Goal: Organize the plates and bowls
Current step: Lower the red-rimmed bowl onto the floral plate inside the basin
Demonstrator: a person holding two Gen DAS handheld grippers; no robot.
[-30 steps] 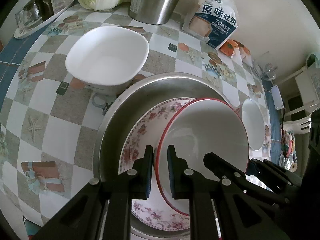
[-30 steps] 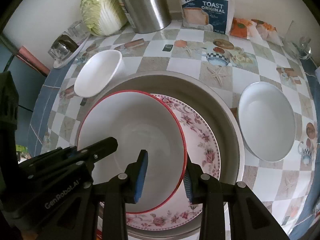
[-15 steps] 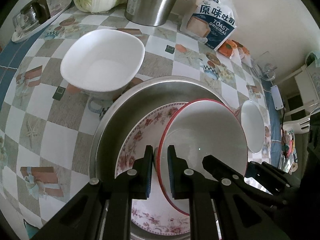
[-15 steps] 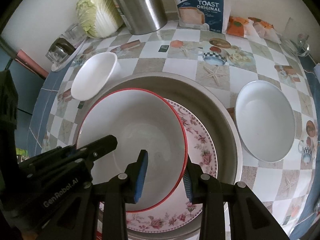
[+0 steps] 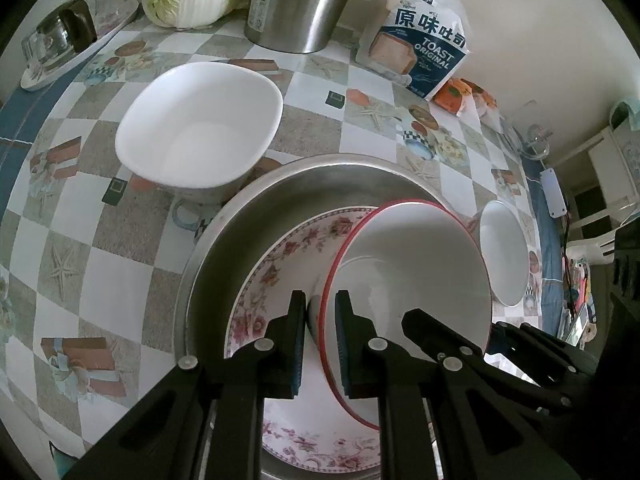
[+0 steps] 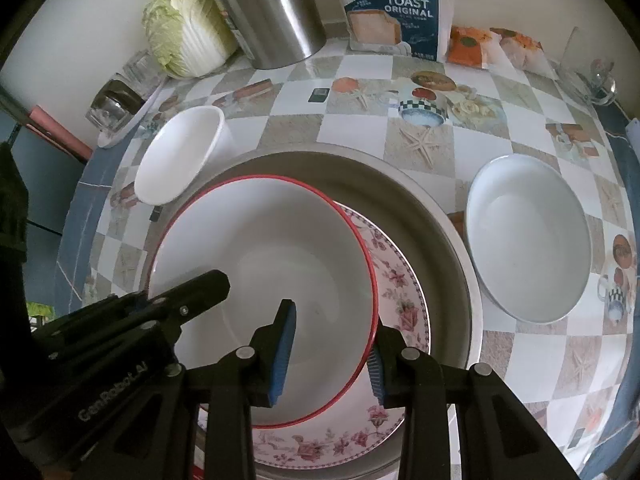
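A white bowl with a red rim [image 5: 412,264] [image 6: 260,264] hangs tilted over a floral plate [image 5: 272,280] [image 6: 400,292] that lies in a wide metal basin [image 5: 248,232] [image 6: 440,232]. My left gripper [image 5: 320,344] is shut on the bowl's near left rim. My right gripper [image 6: 332,332] straddles the opposite rim, one pad inside the bowl and one outside, shut on it. A square white bowl [image 5: 200,128] [image 6: 180,160] stands left of the basin. A round white bowl [image 6: 528,240] [image 5: 504,256] stands to its right.
Along the back wall stand a steel kettle [image 5: 304,4], a cabbage [image 6: 184,24], a toast bag [image 6: 392,8] and orange packets [image 6: 468,44]. A small tray of glasses [image 5: 60,48] sits at the far left. The chequered tablecloth [image 5: 100,272] shows left of the basin.
Both grippers keep the same hold on the red-rimmed bowl. The views have drifted only slightly.
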